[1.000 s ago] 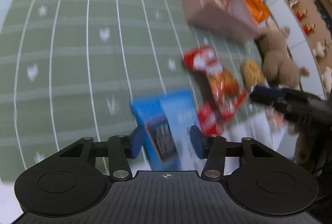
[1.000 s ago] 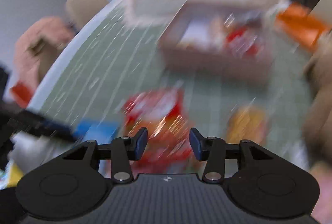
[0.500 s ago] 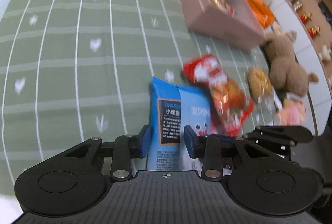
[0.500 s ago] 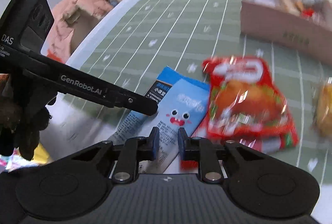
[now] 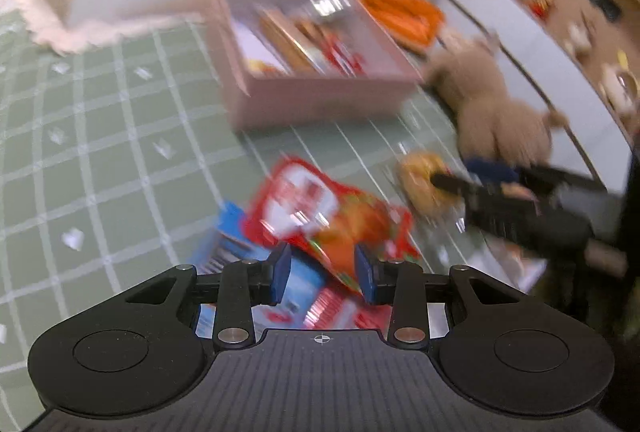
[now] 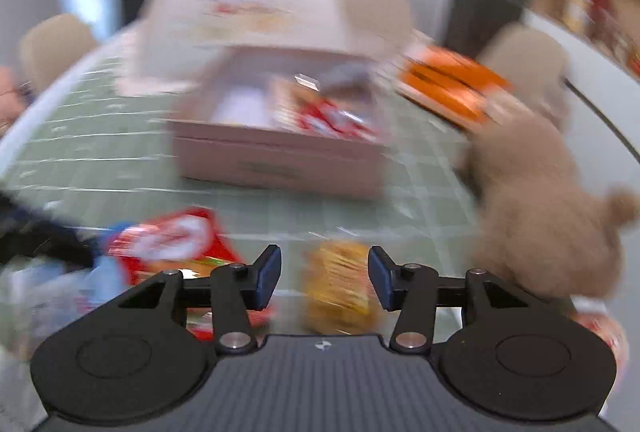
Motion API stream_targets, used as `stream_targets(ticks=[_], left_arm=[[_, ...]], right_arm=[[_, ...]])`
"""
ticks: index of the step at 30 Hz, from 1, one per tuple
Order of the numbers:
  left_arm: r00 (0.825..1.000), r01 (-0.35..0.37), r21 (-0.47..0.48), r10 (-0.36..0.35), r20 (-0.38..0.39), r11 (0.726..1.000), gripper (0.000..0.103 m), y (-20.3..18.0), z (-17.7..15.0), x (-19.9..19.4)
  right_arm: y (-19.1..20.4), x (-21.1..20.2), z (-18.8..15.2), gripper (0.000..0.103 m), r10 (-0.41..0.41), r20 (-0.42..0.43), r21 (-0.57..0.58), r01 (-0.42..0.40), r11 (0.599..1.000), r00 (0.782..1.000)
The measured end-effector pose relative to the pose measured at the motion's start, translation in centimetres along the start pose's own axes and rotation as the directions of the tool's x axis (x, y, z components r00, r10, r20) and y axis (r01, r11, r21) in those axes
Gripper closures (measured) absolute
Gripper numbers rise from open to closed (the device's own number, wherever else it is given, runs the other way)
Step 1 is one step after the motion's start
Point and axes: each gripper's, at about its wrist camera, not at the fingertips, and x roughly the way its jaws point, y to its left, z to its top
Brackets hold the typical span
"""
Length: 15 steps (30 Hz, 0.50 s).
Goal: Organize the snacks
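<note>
Your right gripper hangs over the yellow snack packet on the green checked tablecloth, jaws opening, the packet between them but not pinched. It lies just in front of the pink box, with the brown plush toy close on its right. The packet looks small, light and crinkly, likely slippery film over something crushable; you would do best to take it across its narrow middle or by a sealed end, gently. Your left gripper hovers with jaws narrowly apart above the red snack bag, which lies across a blue packet; blur hides whether the pads touch it. That bag seems puffed and soft, so pinch a flat edge. The box already holds several wrappers, its white lid standing up behind.
</note>
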Motion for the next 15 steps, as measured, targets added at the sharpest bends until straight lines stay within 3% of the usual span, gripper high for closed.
stream_targets(ticks=[4, 10, 12, 15], left_arm=[[0.998, 0.009, 0.048, -0.006, -0.058, 0.999, 0.064, -0.9, -0.8, 1.5], [0.992, 0.021, 0.159, -0.001, -0.124, 0.987, 0.064, -2.6, -1.1, 4.0], [0.991, 0.017, 0.225, 0.014, -0.134, 0.974, 0.062, -3.5, -1.5, 4.7], [0.992, -0.045, 0.365, 0.084, -0.090, 0.930, 0.061, -5.0, -2.3, 5.1]], right_arm=[[-2.5, 0.3, -1.5, 0.055, 0.000, -0.050, 0.094, 0.005, 0.996, 0.999], [-1.8, -0.4, -3.6, 0.055, 0.010, -0.068, 0.070, -0.005, 0.998, 0.998], [-1.8, -0.9, -4.3, 0.055, 0.008, -0.071, 0.085, -0.002, 0.996, 0.997], [-1.9, -1.1, -4.4, 0.055, 0.010, -0.080, 0.115, 0.000, 0.993, 0.997]])
